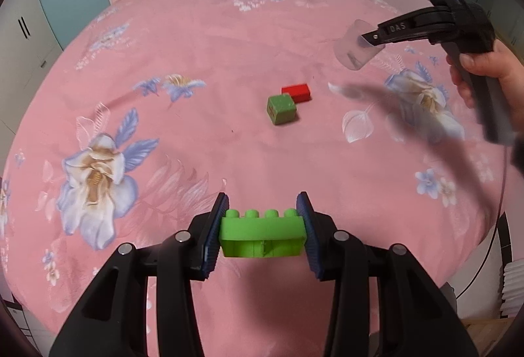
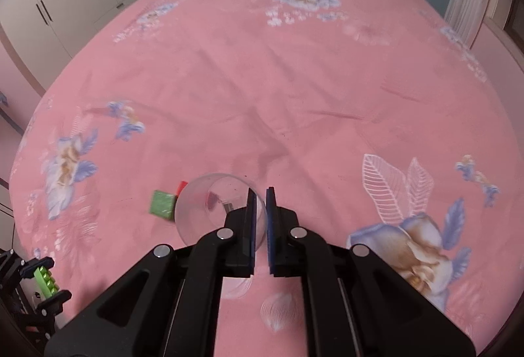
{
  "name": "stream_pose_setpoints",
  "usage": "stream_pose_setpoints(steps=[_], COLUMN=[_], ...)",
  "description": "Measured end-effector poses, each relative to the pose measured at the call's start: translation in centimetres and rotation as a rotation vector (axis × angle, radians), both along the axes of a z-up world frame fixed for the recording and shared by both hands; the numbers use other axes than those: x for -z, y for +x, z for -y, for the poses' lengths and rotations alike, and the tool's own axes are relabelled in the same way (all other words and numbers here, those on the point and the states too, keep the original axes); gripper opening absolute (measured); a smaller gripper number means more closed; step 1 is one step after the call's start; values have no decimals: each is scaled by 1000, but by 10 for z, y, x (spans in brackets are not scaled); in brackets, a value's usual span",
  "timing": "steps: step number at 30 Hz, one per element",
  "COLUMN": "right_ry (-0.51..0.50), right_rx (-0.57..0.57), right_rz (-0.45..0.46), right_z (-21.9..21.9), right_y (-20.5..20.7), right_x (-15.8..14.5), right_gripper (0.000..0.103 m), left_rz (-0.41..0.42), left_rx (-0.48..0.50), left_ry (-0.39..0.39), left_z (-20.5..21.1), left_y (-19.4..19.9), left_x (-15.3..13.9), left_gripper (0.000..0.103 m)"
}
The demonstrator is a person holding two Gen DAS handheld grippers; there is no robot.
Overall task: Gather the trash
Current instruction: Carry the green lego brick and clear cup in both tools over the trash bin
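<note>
left wrist | 1 green brick (image 1: 262,234) | 2 blocks | cup (image 1: 355,46), apparently 1

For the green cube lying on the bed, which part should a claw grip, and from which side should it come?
Grip the green cube across two opposite flat side faces, coming down from above. It sits flat on the pink bedsheet, so its sides are exposed. The red block lies close at its far right corner, so I would choose the pair of faces away from it.

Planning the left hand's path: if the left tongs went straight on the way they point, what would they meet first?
Probably the dark green cube lying on the pink flowered bedsheet, touching the red block behind it. Depth is uncertain.
</note>
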State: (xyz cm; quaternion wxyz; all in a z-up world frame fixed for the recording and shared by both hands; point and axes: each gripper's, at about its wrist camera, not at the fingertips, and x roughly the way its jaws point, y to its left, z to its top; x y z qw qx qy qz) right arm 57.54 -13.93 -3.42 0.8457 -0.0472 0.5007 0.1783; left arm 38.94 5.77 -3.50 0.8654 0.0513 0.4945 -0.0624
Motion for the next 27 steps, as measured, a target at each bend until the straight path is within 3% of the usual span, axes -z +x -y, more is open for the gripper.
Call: stream_pose_setpoints(steps=[10,27], right_ry=[11,35], right_rx=[-28,-130], right_rz=[102,220], right_z=[11,18], right_y=[-89,-263], right_x=[-74,-146], right_gripper=[7,7], left_rz=[101,236], left_rx=[4,20], left_ry=[37,88], left_z=[8,23], left_y=[-51,-155], left_x=[-55,-122], left_gripper=[45,45])
